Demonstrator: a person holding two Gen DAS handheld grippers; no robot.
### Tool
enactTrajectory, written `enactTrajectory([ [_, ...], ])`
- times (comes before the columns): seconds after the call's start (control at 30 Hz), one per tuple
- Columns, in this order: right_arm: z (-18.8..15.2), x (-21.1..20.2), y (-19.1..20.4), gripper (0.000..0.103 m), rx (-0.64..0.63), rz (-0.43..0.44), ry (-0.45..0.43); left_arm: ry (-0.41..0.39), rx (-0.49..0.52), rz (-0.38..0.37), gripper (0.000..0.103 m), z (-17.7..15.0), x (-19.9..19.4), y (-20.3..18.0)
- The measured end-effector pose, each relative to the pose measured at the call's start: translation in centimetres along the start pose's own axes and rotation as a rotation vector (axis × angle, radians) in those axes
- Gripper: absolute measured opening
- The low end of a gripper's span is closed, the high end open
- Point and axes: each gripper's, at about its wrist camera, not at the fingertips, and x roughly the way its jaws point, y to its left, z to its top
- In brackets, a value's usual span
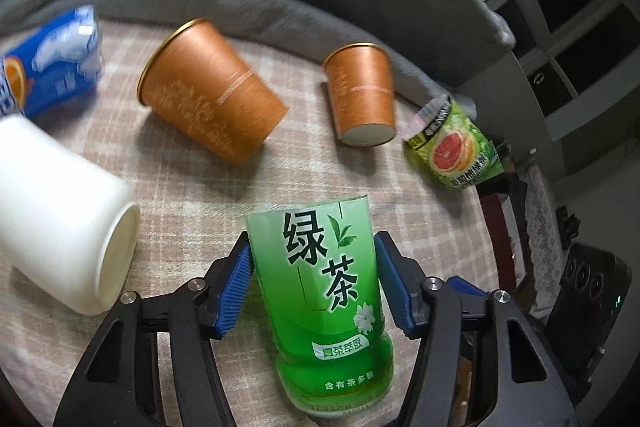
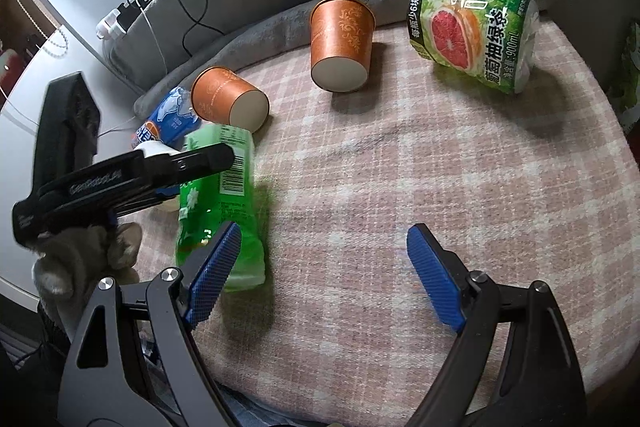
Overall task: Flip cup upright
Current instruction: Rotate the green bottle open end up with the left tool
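Observation:
A cut green tea bottle cup (image 1: pixel 324 299) lies on the checked cloth between my left gripper's (image 1: pixel 312 255) blue pads (image 1: pixel 236 287). The jaws stand close on both sides of it, touching or nearly so. In the right wrist view the same green cup (image 2: pixel 224 203) lies at left with the left gripper's finger (image 2: pixel 200 159) across it. My right gripper (image 2: pixel 324 259) is open and empty above the cloth, its left pad (image 2: pixel 212 275) in front of the green cup.
Two orange paper cups (image 1: pixel 212 95) (image 1: pixel 360 91) lie on their sides, also in the right wrist view (image 2: pixel 228 99) (image 2: pixel 340 43). A white cup (image 1: pixel 60 219), a blue cut-bottle cup (image 1: pixel 56 63) and a grapefruit-label cut-bottle cup (image 2: pixel 476 31) lie around. A grey cushion rim (image 2: pixel 260 27) borders the cloth.

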Motion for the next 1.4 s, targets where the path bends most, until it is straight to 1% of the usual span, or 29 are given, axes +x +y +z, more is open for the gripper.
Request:
enactTrajectory([
  [0.17,0.0,-0.2,-0.3,0.087,0.009,-0.001,-0.002,-0.047,0.073,0.03,0.059,-0.6,-0.8,-1.5],
  [0.67,-0.1,-0.7,-0.8,0.087,0.027,-0.006,-0.017,-0.171,0.208,0.1,0.057,-1.2,-2.5,-4.3],
  [0.9,-0.1,-0.8,-0.8,0.087,0.028,-0.012,-0.021,-0.25,0.3,0.171,0.057,-1.6,-2.4,-5.1],
  [1.03,-0.1,-0.8,-0.9,0.087,0.029,-0.012,-0.021,-0.281,0.341,0.195,0.057,-2.0,-2.2,-5.4],
  [1.4,-0.2,-1.1,-0.6,0.087,0.019,-0.014,-0.036,-0.286,0.379,0.189,0.057,-3.6,-3.2,-5.6],
])
